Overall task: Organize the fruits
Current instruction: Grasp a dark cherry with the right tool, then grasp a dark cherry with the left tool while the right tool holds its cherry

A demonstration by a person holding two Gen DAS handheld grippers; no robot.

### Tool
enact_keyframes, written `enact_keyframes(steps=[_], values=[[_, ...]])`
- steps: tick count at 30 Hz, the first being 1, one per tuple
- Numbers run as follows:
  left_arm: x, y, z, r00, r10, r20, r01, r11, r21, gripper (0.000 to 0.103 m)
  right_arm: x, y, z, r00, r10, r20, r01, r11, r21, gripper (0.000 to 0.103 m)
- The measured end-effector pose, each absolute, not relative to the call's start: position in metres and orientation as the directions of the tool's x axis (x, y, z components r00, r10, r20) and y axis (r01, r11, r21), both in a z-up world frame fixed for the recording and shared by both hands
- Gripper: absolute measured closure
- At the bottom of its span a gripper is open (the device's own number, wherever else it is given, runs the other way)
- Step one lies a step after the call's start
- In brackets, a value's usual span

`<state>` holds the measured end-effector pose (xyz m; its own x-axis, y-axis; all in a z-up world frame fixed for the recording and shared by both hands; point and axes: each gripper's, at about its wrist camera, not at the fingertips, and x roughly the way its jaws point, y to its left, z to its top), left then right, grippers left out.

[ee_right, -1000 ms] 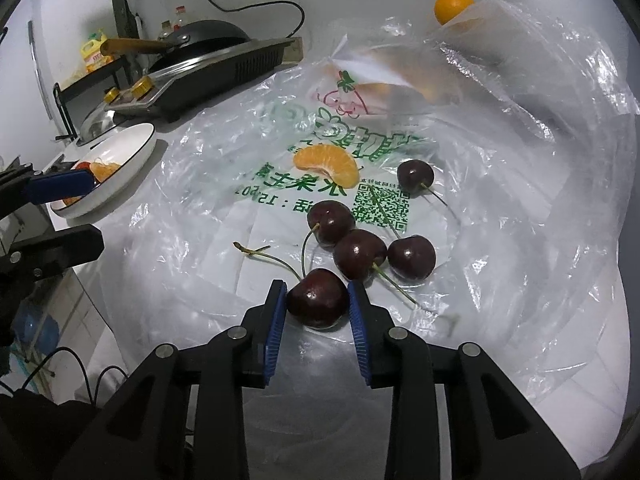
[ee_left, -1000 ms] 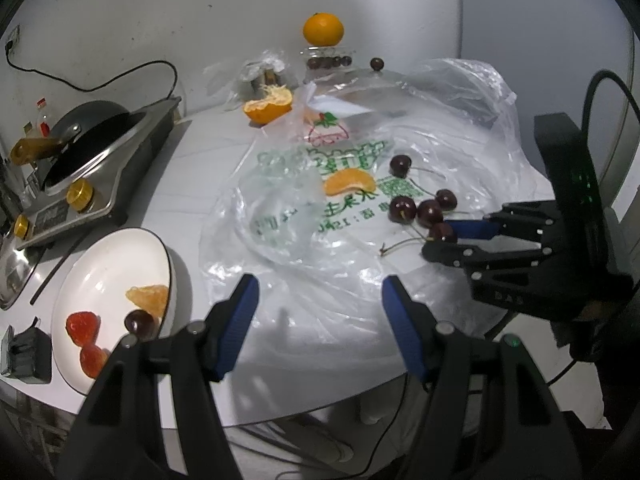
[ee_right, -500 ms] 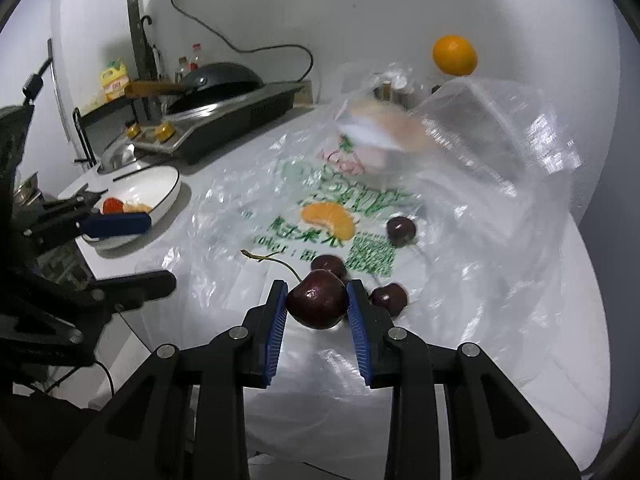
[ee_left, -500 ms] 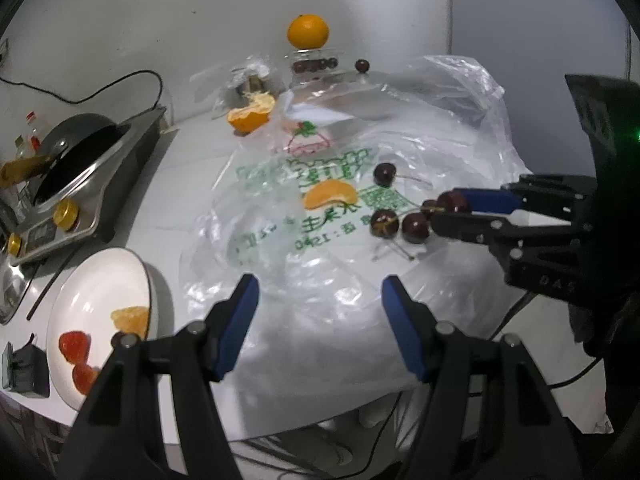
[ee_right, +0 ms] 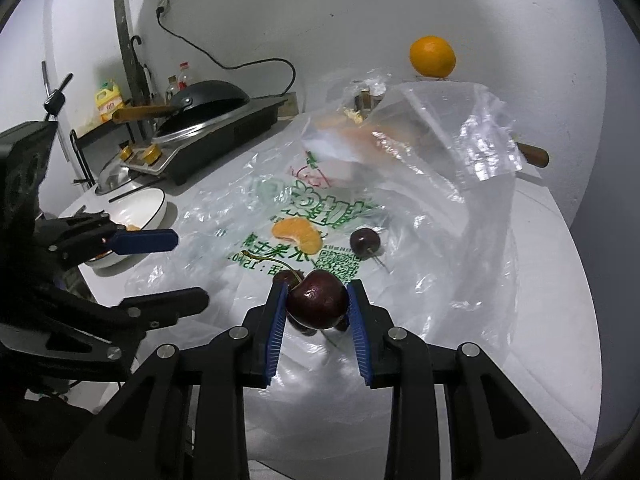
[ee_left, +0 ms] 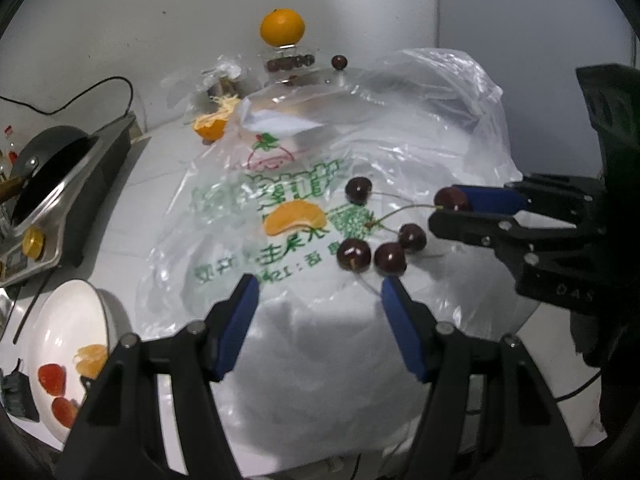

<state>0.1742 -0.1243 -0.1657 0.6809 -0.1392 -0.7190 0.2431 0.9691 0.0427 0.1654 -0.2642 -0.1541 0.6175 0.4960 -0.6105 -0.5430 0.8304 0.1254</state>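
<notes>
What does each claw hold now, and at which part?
The right claw holds a dark cherry by its round body, its stem free. The left claw is open and empty.

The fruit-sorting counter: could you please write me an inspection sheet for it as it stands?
Surface: white counter, mostly under a clear plastic bag.
Job's things: four cherries and a mandarin segment on the bag; white bowl holds fruit pieces.
Clutter: orange peel, whole orange.
Grippers: right hand-held gripper shut on a cherry; left hand-held gripper open, empty.
Cables: black cord on the wall.
Surroundings: stove with pan.
</notes>
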Motion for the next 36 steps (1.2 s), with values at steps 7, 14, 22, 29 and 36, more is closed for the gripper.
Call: enact_keyframes(steps=[7, 14, 22, 29, 36], values=[[0.198, -0.128, -0.173, 0.665, -0.153, -0.731, 0.213, 0.977, -0.011, 0.038, 0.175, -0.274, -0.156, 0.616, 0.505, -0.604, -0.540, 0.829, 0.143, 0.071], [0.222, -0.129, -0.186, 0.635, -0.177, -0.752, 0.174, 0.981, -0.084, 0.038, 0.182, -0.282, -0.161, 0.611, 0.518, -0.599, -0.538, 0.826, 0.166, 0.071], [0.239, -0.134, -0.197, 0.611, -0.223, -0.759, 0.168, 0.974, -0.151, 0.038, 0.189, -0.289, -0.164, 0.603, 0.529, -0.597, -0.543, 0.820, 0.179, 0.071], [0.249, -0.133, -0.206, 0.585, -0.259, -0.769, 0.149, 0.966, -0.212, 0.039, 0.193, -0.294, -0.167, 0.602, 0.534, -0.594, -0.541, 0.820, 0.189, 0.071], [0.254, -0.128, -0.210, 0.563, -0.292, -0.773, 0.123, 0.955, -0.271, 0.053, 0.197, -0.297, -0.167, 0.602, 0.535, -0.593, -0.538, 0.820, 0.193, 0.071]])
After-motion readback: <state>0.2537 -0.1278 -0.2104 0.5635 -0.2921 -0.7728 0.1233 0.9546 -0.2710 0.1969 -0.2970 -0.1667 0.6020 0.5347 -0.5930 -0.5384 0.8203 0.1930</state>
